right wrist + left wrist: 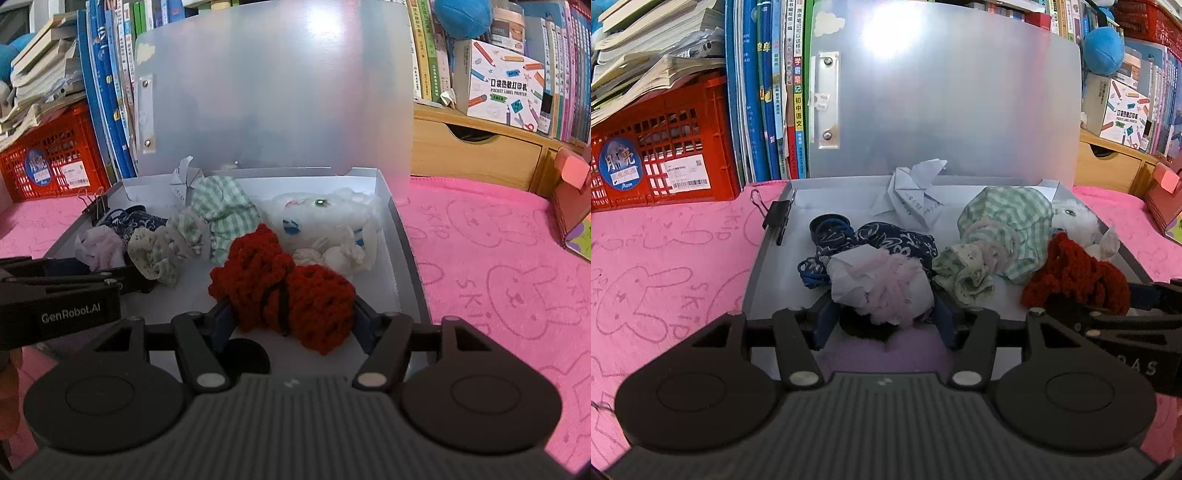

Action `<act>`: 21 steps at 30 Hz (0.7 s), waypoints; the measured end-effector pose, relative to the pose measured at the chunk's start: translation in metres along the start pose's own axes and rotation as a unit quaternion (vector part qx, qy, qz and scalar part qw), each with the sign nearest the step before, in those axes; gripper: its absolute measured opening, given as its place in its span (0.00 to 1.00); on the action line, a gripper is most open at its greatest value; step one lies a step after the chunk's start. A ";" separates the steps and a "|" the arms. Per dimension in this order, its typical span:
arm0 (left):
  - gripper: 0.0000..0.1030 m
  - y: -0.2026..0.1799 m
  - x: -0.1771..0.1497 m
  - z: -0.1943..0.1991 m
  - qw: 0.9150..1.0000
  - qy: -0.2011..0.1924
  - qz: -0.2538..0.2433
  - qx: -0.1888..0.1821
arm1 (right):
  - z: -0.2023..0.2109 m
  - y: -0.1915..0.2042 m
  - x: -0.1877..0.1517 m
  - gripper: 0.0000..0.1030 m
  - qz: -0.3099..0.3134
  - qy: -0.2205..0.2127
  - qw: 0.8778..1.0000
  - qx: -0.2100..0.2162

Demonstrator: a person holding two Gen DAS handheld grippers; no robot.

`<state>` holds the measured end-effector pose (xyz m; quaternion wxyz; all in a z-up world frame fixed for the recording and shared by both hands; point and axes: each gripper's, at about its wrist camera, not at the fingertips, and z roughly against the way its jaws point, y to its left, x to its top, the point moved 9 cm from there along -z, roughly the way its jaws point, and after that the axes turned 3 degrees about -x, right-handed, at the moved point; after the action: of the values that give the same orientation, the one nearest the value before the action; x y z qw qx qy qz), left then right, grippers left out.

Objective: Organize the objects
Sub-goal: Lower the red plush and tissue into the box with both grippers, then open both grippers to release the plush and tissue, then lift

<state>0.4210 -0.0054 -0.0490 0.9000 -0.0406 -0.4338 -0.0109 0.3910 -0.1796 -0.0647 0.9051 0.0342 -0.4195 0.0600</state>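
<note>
An open grey box (764,251) with a raised translucent lid (942,96) lies on the pink towel. My left gripper (884,317) is shut on a white and pale pink scrunchie (882,284) at the box's front edge. My right gripper (291,314) is shut on a red crocheted scrunchie (284,284), which also shows in the left wrist view (1075,277). Inside lie a navy patterned scrunchie (886,236), a green checked scrunchie (993,236), a white plush toy (332,221) and a folded paper shape (912,192).
A black binder clip (777,218) sits on the box's left wall. A red crate (661,147) and upright books (764,88) stand behind on the left. A wooden drawer unit (476,155) and a printed carton (506,96) stand at the right. A pink towel (509,266) covers the surface.
</note>
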 end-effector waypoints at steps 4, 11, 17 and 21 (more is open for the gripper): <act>0.66 -0.003 -0.001 0.000 1.000 0.006 -0.007 -0.003 | 0.000 0.001 0.000 0.76 0.006 -0.004 1.000 0.000; 0.70 -0.007 -0.004 -0.001 1.000 0.016 -0.018 0.000 | 0.004 0.000 0.000 0.83 -0.004 -0.005 1.000 0.010; 0.74 -0.008 -0.006 -0.002 1.000 0.016 -0.023 0.003 | 0.004 -0.001 -0.002 0.86 0.003 -0.006 1.000 0.004; 0.75 -0.009 -0.006 -0.001 1.000 0.021 -0.020 0.002 | 0.008 -0.002 -0.001 0.87 0.002 -0.014 1.000 0.002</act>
<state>0.4175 -0.0144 -0.0541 0.9086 -0.0300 -0.4157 -0.0288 0.3847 -0.1823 -0.0600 0.8989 0.0362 -0.4321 0.0622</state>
